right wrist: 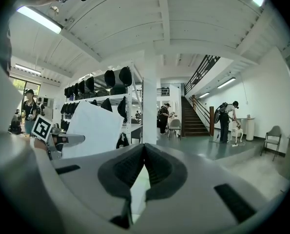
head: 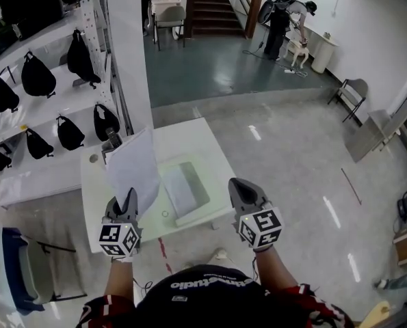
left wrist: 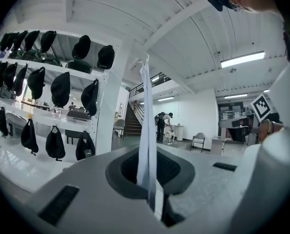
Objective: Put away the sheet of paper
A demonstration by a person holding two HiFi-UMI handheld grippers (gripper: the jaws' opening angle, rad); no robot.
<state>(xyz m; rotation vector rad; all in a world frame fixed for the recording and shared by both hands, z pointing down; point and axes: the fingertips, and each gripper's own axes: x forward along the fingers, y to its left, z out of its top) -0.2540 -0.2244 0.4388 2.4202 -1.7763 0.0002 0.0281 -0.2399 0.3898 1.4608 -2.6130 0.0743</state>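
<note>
White paper up off the table. The left hand-held gripper is clamped on the bottom edge of the sheet of paper, which stands upright, probably to keep it off the surface. The right hand-held gripper hangs alongside, jaws together, nothing in them. A pale tray lies just ahead with room above it. The shelf of black bags crowds the left.

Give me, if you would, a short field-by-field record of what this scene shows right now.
Left tongs: shut on white sheet of paper, held upright
Right tongs: shut, empty
Surface: white rectangular table
On table: pale shallow rectangular tray, between the two tongs in the head view
Background: white shelves with black caps
</note>
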